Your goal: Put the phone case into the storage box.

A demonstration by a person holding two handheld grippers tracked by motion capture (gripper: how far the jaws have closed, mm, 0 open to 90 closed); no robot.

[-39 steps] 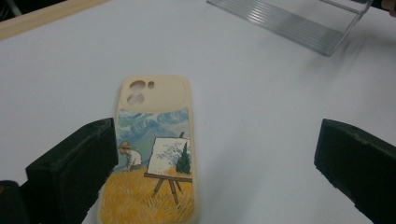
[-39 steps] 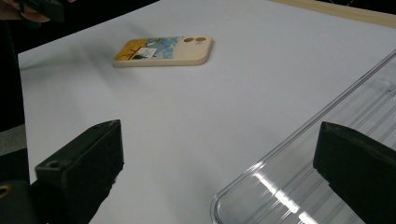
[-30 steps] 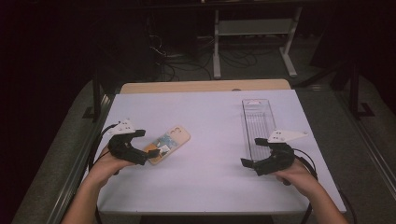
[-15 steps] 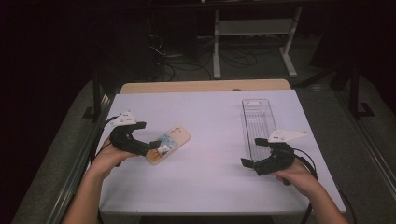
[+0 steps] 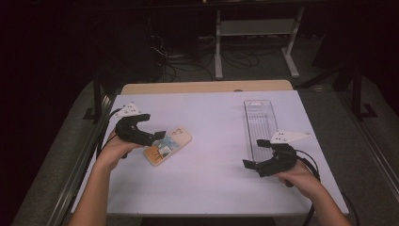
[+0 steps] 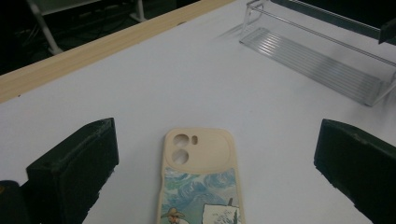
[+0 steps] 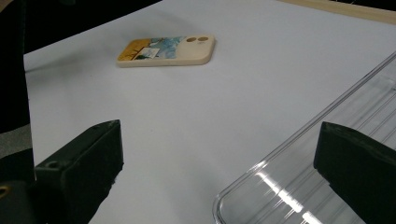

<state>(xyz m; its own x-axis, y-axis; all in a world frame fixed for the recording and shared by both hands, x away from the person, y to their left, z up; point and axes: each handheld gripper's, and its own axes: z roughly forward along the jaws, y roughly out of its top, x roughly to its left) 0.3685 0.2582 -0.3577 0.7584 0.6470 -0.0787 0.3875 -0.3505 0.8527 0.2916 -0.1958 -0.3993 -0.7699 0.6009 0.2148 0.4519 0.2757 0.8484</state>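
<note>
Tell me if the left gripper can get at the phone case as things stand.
Probably yes. The left gripper has its jaws open to either side of the phone case, which lies flat on the white table with nothing between them.

Phone case (image 5: 167, 146) on table (image 5: 211, 188) at left, clear tray (image 5: 260, 125) at right (well apart)

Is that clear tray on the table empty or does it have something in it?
Empty. The clear tray shows only its ribbed floor in the high view and left gripper view; the phone case lies apart on the table.
</note>
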